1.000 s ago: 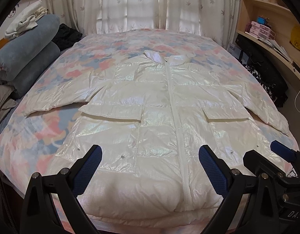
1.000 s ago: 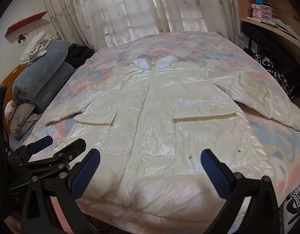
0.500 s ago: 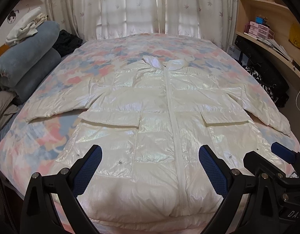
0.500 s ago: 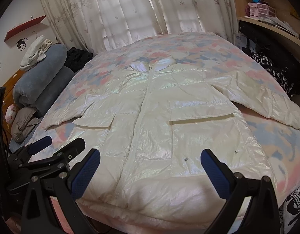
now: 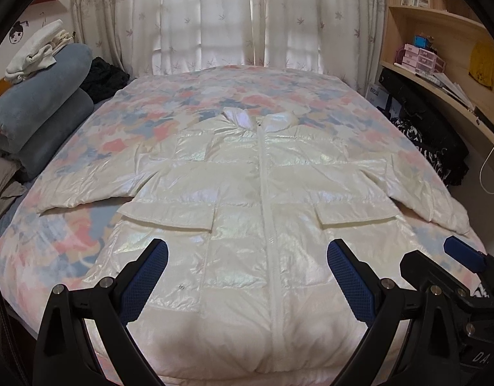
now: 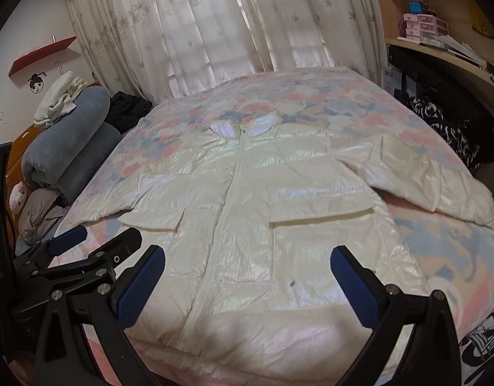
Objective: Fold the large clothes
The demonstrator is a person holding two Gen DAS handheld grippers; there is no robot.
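A white coat (image 5: 247,199) is laid flat, front up and zipped, on the bed (image 5: 70,238), collar toward the curtains (image 5: 214,16), sleeves spread out; the left gripper (image 5: 247,276) and right gripper (image 6: 247,283) are held over the hem, both spread wide, nothing gripped.

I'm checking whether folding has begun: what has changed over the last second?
Only the viewpoint: both cameras have drawn slightly back and up, so the white jacket sits a little lower in view. The left gripper and right gripper stay open and empty. The jacket still lies flat and zipped on the bed, sleeves spread.
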